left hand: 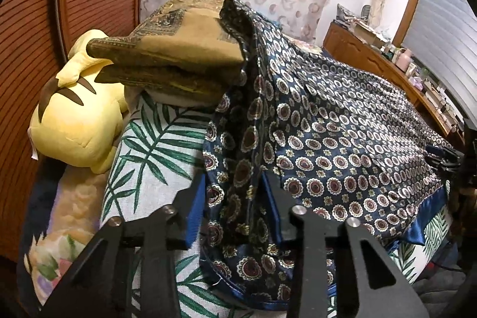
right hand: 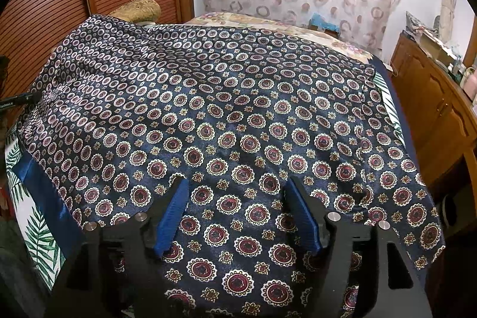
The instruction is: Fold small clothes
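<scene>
I see the garment (right hand: 238, 109) spread over the bed (right hand: 32, 234), covering most of it in the right wrist view. My right hand-held gripper (right hand: 237, 213) sits over the garment's near part, its fingers apart with cloth lying between them. In the left wrist view my left hand-held gripper (left hand: 232, 216) is at the garment's left edge, where a bunched fold (left hand: 238, 169) stands between its fingers. Left of that fold lies bare bed cover, and further left a plush toy (left hand: 77, 124). Behind the toy two cushions (left hand: 176, 61) are stacked, with the garment's far corner draped against them. A cabinet (right hand: 432, 109) stands to the right of the bed.
</scene>
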Motion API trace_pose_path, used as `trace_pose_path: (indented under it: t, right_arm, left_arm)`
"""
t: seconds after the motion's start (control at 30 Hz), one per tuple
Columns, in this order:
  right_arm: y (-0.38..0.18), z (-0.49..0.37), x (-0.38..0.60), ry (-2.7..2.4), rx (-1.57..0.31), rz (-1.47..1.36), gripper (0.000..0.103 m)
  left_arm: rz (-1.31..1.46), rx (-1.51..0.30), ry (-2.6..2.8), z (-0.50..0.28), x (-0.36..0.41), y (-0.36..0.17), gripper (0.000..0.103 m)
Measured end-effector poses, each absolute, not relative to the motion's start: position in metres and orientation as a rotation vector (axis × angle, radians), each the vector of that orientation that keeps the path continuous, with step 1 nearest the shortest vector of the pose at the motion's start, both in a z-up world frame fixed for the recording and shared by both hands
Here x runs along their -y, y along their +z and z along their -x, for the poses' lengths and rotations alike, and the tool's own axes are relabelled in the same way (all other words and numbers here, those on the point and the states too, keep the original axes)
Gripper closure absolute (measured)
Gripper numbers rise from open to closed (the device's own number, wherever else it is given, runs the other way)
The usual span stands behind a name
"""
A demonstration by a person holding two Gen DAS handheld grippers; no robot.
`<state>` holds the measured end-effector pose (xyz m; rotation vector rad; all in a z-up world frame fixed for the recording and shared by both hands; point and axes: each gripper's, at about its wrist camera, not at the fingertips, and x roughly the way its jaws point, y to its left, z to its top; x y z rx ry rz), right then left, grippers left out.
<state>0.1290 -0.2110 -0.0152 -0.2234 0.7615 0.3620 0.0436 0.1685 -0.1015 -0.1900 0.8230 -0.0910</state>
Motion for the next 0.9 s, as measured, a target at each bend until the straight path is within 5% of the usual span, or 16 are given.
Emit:
trace_pose_path:
  t: [0.17,0.27,0.9]
  right_arm:
    - [-0.015,-0.129,0.211,0.362,-0.762,0.223,0.031]
    - [-0.015,-0.129,0.212,0.362,-0.762,0.223,0.030]
    - [-0.017,-0.129,0.213,0.362,-0.764,0.224,0.026]
  left_arm:
    - [0.204,-0.823,-0.127,-0.047,-0.164,-0.098,0.091]
    - [0.188,-0.771,-0.148,-0.044,-0.156,-0.084,0.096]
    - [0.101,-0.483,-0.387,-0.065,-0.056,0.017,0.098]
